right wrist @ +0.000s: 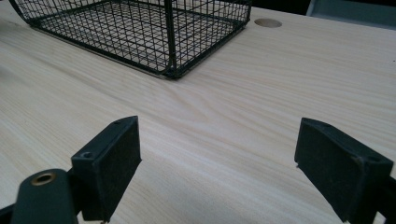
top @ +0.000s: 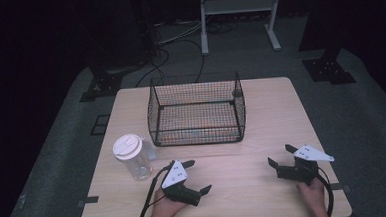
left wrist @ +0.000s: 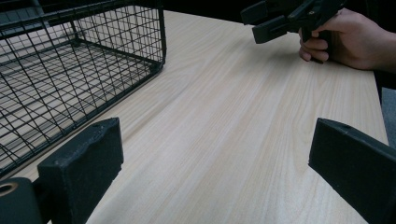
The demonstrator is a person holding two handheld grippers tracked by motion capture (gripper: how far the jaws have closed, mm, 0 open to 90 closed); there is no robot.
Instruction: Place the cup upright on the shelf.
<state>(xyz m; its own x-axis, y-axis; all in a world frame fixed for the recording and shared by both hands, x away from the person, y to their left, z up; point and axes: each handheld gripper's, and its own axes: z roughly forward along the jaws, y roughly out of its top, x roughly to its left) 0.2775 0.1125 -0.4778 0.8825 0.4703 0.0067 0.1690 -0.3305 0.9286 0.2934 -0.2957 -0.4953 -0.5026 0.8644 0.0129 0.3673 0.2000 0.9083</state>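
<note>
While both hands rest at the near edge of the bench [top: 271, 114], we see the left gripper [top: 196, 177] spread wide, its jaws far apart with bare wood between them, grasping nothing and touching nothing. In the left gripper view its two black pads stand at the lower corners of the frame, and the tabletop runs clear between them. We find the right gripper [top: 279, 155] released just as wide near the bench's near right corner, its jaws also parted over bare wood and holding nothing; a hand [left wrist: 343, 39] wraps its handle in the left gripper view. We see a black wire basket [top: 197, 110] sitting toward the far edge of the bench, around its middle, and through the mesh we make out only the wood beneath it; thin orange streaks show low along its near side, and we cannot tell what they are. Near the left edge, just beside the basket's near left corner, stands a clear plastic jar [top: 133, 158] with a white lid [top: 127, 145]; we cannot tell whether anything is inside it. Our forearms are cut off by the bottom of the high view, and the room beyond the bench is too dark to read.
</note>
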